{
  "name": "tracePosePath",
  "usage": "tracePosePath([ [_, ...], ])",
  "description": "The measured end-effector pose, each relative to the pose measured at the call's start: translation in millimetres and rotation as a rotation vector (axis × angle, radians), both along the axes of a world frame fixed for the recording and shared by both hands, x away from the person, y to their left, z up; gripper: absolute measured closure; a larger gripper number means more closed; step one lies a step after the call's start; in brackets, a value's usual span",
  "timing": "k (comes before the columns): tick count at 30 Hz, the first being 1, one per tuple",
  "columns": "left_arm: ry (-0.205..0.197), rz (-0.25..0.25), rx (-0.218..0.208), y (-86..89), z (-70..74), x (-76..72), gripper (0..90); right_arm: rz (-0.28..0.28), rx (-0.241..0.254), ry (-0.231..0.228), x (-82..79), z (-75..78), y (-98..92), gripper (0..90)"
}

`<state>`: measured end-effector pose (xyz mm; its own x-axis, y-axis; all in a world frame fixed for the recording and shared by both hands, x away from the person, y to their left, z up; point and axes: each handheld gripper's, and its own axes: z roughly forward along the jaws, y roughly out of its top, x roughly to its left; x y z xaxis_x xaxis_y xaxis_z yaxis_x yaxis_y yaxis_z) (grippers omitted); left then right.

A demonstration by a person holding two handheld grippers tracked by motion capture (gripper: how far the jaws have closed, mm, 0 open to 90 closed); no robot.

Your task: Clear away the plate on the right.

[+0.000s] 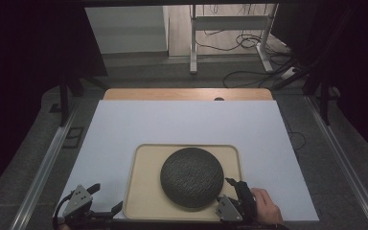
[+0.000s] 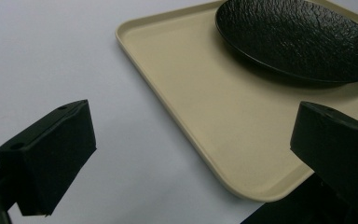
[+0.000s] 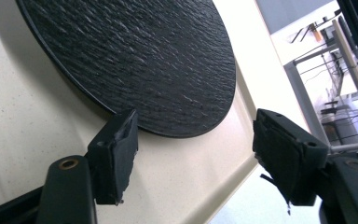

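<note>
A textured black plate [image 1: 192,178] lies right of centre on a beige tray [image 1: 146,191] at the desk's near edge — right gripper [image 3: 193,154] agape beside its rim, left gripper [image 2: 191,158] spread wide at the tray's near-left corner.

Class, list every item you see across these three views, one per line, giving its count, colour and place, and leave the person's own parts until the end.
Round textured plate: one, black, lying on the tray, right of its middle.
Rectangular plastic tray: one, beige, on the near part of the sheet.
Flat sheet: one, white, covering most of the table.
Wooden table: one, light brown, its far edge showing beyond the sheet.
Left gripper: one, black, jaws open, at the tray's near left corner.
Right gripper: one, black, jaws open, beside the plate's near right rim.
Hand: one, holding the right gripper.
</note>
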<state>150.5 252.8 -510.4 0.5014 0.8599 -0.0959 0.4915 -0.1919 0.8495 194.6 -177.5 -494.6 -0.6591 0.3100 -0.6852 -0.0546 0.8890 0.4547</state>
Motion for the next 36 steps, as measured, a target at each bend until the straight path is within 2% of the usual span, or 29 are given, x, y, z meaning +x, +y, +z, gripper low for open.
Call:
tracePosePath([
  [4, 0.0, 0.001, 0.0, 0.0, 0.0, 0.0, 0.0, -0.017, 0.021, 0.012, 1.6, 1.1, -2.7, 27.6],
  [9, 0.0, 0.001, 0.0, 0.2, 0.0, -0.1, 0.0, -0.041, 0.07, 0.028, 3.9, 3.0, -6.8, 23.0],
  [24, 0.001, -0.001, 0.0, 0.2, -0.1, -0.1, 0.0, -0.105, 0.261, 0.135, 12.3, 15.5, -25.8, 17.7],
  [30, 0.001, -0.001, -0.002, 0.3, -0.1, 0.0, 0.0, -0.128, 0.32, 0.182, 13.7, 18.2, -33.9, 17.3],
  [36, 0.001, -0.002, -0.001, 0.1, -0.1, 0.1, 0.0, -0.145, 0.385, 0.228, 14.2, 21.0, -41.6, 13.4],
])
